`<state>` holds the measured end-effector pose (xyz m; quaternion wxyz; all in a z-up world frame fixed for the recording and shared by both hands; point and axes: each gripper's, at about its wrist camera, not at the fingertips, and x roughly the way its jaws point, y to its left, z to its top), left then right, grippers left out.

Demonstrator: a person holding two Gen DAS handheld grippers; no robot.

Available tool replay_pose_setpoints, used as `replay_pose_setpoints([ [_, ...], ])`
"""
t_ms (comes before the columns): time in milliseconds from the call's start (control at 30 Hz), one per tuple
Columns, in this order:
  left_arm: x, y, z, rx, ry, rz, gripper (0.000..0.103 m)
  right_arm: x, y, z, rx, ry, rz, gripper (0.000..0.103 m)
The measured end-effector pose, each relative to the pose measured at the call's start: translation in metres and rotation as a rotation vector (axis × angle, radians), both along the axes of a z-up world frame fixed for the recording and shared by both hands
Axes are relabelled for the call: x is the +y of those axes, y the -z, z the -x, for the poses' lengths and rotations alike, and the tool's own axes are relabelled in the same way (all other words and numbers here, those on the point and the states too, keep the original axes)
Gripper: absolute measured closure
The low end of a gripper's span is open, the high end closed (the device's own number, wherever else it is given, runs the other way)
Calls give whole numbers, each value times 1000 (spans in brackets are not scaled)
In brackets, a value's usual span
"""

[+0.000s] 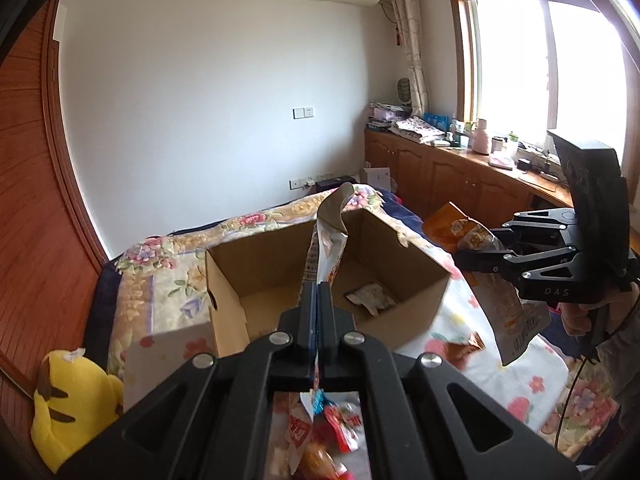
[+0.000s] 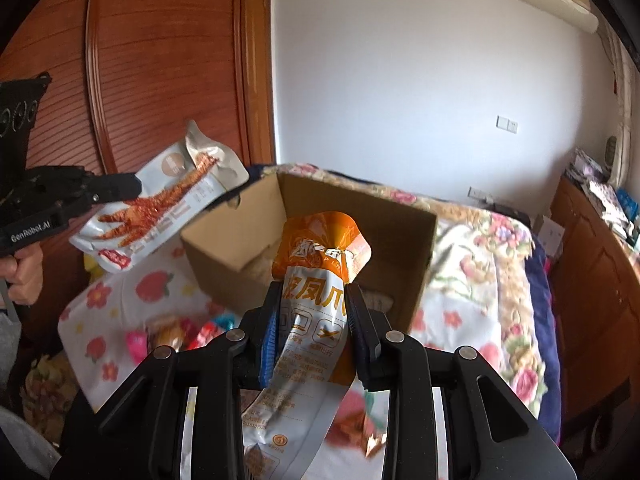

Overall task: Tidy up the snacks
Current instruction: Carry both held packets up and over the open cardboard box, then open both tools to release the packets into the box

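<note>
Both hands loaded above bed (image 1: pixel 500 368): left gripper (image 1: pixel 316 296) jaws clamped on white packet (image 2: pixel 160 208), right gripper (image 2: pixel 310 312) jaws pinching orange packet (image 2: pixel 320 264). Box (image 1: pixel 280 276) open ahead, nearly bare. Carry each past rim, lower inside, release one at a time; avoid snagging flap.

Floral bed (image 1: pixel 460 322) — box (image 1: pixel 256 280), perhaps snacks (image 2: pixel 180 332)

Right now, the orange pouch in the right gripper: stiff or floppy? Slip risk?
Probably floppy: the orange pouch bends and hangs below the right gripper in both views. Likely light, since a pinch across its middle carries it. The glossy film may slip, though the jaws look firmly closed on it.
</note>
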<state>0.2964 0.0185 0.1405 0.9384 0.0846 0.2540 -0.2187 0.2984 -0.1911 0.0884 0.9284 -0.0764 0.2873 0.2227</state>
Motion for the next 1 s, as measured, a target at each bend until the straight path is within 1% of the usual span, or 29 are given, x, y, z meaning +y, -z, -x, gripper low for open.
replay_pose_setpoints([
  [233,-5,-5,-51,-10,-15,-18,103,11,-11,-48,-26,-20,-13,73],
  [467,-9,2,-90,-11,-20,5,103,15,-12,-94,-41,-20,-26,73],
  [567,-9,13,-104,-3,-28,7,103,16,-8,-111,-38,-16,-34,73],
  [733,-10,34,-121,26,-42,15,103,13,8,-130,-21,8,-29,73],
  [1000,-17,62,-128,74,-46,-4,103,4,31,-151,23,62,-26,73],
])
